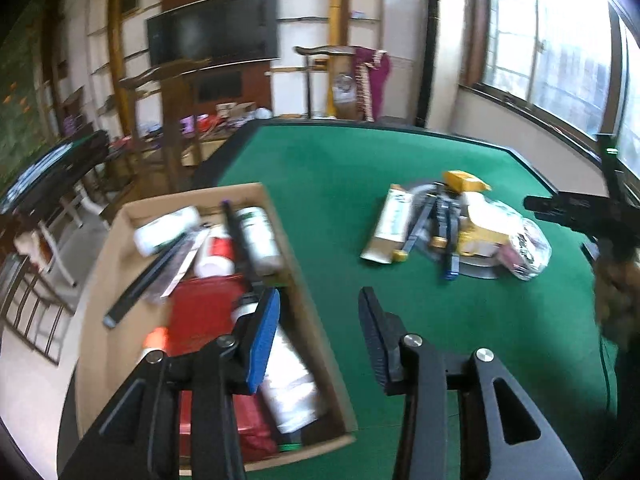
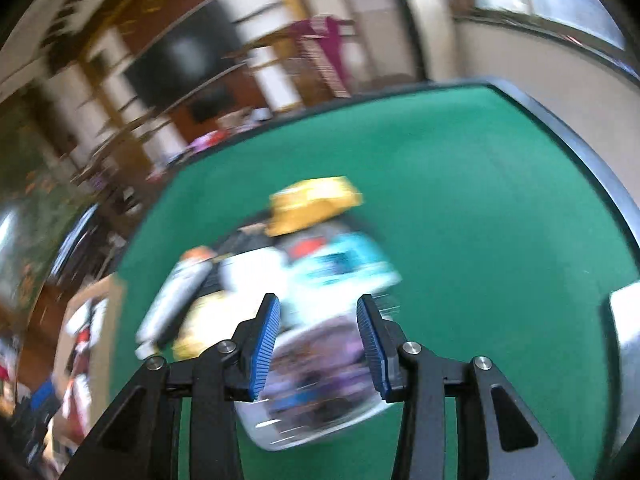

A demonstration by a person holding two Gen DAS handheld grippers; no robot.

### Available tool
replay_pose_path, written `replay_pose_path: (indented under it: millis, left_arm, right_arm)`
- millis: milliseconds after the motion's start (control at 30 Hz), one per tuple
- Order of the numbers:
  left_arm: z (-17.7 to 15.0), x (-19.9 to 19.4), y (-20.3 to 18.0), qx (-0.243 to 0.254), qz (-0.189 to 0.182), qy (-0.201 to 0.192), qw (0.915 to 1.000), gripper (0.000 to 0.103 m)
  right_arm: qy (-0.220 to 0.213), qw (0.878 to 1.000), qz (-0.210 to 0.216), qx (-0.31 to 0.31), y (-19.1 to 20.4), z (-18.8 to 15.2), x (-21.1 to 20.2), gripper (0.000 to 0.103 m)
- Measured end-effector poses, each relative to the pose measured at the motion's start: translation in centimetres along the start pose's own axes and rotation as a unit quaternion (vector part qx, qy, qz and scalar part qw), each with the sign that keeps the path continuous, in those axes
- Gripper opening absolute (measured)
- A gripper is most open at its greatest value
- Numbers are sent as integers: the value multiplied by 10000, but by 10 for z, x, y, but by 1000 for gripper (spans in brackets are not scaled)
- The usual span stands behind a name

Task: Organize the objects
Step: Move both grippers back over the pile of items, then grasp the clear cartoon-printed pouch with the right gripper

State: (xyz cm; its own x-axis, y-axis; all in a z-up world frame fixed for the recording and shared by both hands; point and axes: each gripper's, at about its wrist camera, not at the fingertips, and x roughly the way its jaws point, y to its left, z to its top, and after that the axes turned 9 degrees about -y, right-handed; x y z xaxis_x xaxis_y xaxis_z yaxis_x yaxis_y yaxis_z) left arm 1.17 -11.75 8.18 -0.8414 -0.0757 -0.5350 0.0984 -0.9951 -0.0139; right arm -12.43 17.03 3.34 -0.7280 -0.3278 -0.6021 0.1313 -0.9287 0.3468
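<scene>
A cardboard box (image 1: pixel 192 200) on the left of the green table (image 1: pixel 360 160) holds white tubes, a red pack (image 1: pixel 200 312) and a black stick. A loose pile (image 1: pixel 452 228) lies mid-table: a yellow box (image 1: pixel 464 180), a long beige carton (image 1: pixel 394 220) and a clear bag (image 1: pixel 528 248). My left gripper (image 1: pixel 320 296) hangs open and empty over the box's right wall. In the blurred right wrist view, my right gripper (image 2: pixel 318 300) is open above the pile, with the clear bag (image 2: pixel 316 380) below its jaws, next to a teal-white pack (image 2: pixel 344 264) and a white tube (image 2: pixel 176 300).
The table's raised dark rim (image 1: pixel 532 164) runs along the far and right sides. A hand holding the right tool's black body (image 1: pixel 568 208) comes in from the right edge. A grey metal object (image 2: pixel 628 320) sits at the right. Chairs, shelves and a dark screen (image 1: pixel 212 28) stand beyond.
</scene>
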Motion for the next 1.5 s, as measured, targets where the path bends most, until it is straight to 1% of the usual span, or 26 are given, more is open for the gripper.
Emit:
replay_pose_path:
  millis: [33,67,133,200,267,333,367,400,433,500,533,600,667,767,800,900,1000,1033,1067,1100,1167,1233,1300,1367,1400,1500]
  left_arm:
    - [1,2,-7,41,-66,24,10000,40]
    - [1,7,-16,94,-143,66,9998,40]
    - [2,14,-28,177,-215,120,9995,40]
    - [1,23,-41,263,-279,194,9991,40]
    - [1,30,-51,315,-347,266,9985,40]
    - [0,34,-59,386,-395,307,9980,40]
    - [0,36,-63,439,-428,315,9976,40]
    - [0,38,-66,479,-458,328,9973,40]
    - [0,39,-67,489,-482,334,9971,40]
    - [2,45,-71,446,-587,368,9966,40]
    - [5,49,-73,408,-659,384,9963,40]
    - [7,55,-75,318,-683,353,9965,40]
    - [9,61,-78,242,-747,361,9963,40]
    - [9,65,-81,260,-704,331,9966,40]
    - [8,66,-81,265,-705,342,9966,40]
    - [9,69,-76,180,-684,364,9968,40]
    - [9,72,-74,185,-657,389,9969,40]
    - [9,73,-74,200,-669,403,9967,40]
    - [9,74,-75,220,-678,423,9966,40]
    - [9,75,-76,223,-679,437,9965,40]
    - [11,78,-79,226,-757,495,9956,40]
    - [16,82,-84,218,-843,553,9947,40]
    - [26,86,-93,299,-948,565,9934,40]
    - [37,94,-106,389,-1077,681,9911,40]
    - [42,98,-111,362,-1188,724,9896,41]
    - [59,123,-130,297,-1441,1018,9839,46]
  right_arm:
    - [125,9998,61,119,-11,2,8,45]
    - [208,9990,263,310,-21,2,13,46]
    - [359,9937,824,671,-32,-1,24,46]
    - [564,9930,890,538,-26,-3,27,46]
    - [824,9880,1140,633,-26,-6,22,46]
    - [1348,9758,1613,597,-18,-17,6,49]
    - [1585,9675,1904,501,-13,-26,-4,58]
    - [1791,9583,2197,353,-5,-36,-15,62]
    - [1870,9547,2314,31,4,-47,-30,62]
    - [1514,9654,2044,-576,13,-53,-56,67]
    - [1243,9664,2007,-1018,21,-54,-70,70]
    - [679,9607,1838,-1965,39,-56,-88,91]
    - [465,9509,1881,-2414,50,-58,-92,97]
    - [667,9400,2053,-2642,68,-63,-79,97]
    - [759,9350,1989,-2836,78,-68,-72,97]
    - [860,9124,1666,-3638,104,-89,-52,97]
    - [930,8968,1173,-4164,105,-110,-38,97]
    - [997,8936,1172,-4216,103,-115,-33,96]
    - [1019,8954,1230,-4156,99,-116,-29,87]
    - [1069,9035,1314,-3938,92,-113,-25,81]
    - [1056,9237,1390,-3412,77,-101,-23,77]
    - [1046,9395,1393,-2949,61,-88,-26,76]
    - [952,9509,1409,-2588,48,-76,-32,76]
    - [797,9667,1503,-1913,25,-56,-44,76]
    - [759,9692,1535,-1769,18,-54,-51,76]
    - [465,9818,1304,-1300,-5,-39,-62,76]
